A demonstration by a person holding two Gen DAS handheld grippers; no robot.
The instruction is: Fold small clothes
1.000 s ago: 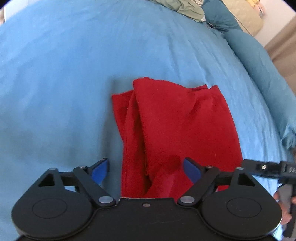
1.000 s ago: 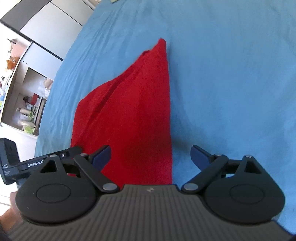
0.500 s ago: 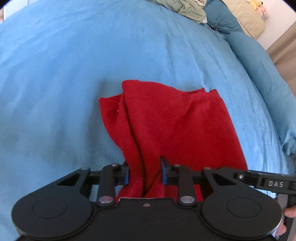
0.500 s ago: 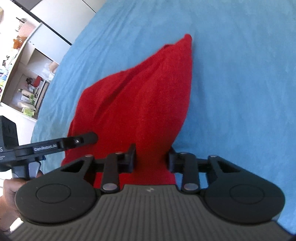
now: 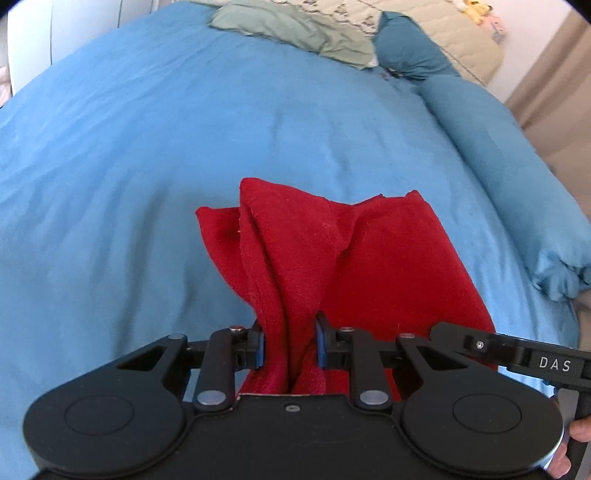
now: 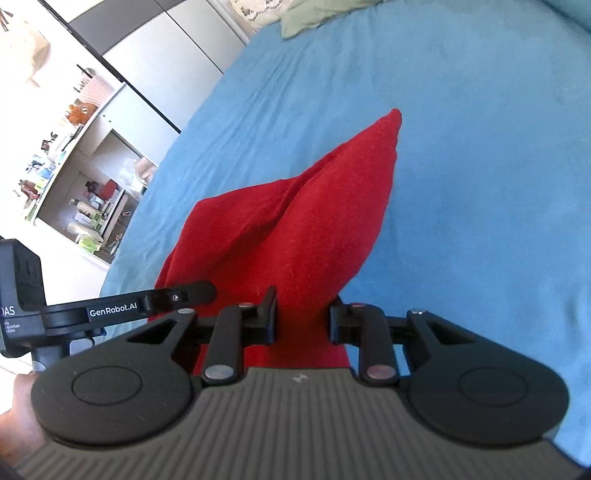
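Note:
A small red fleece garment (image 5: 332, 258) lies partly folded on the blue bedspread (image 5: 147, 166). My left gripper (image 5: 289, 347) is shut on its near left edge, with the cloth bunched between the blue pads and lifted. My right gripper (image 6: 303, 317) is shut on the near right edge of the same garment (image 6: 314, 221), which rises in a ridge toward its far corner. Each gripper shows at the side of the other's view.
A grey-green cloth (image 5: 295, 29) and a teal pillow (image 5: 410, 48) lie at the head of the bed. A rolled blue duvet (image 5: 517, 177) runs along the right edge. Shelves with bottles (image 6: 85, 206) stand beyond the bed's left side.
Both grippers closed from wide open onto the garment's near edge. They have since lifted it, so the cloth now bunches and rises off the bed.

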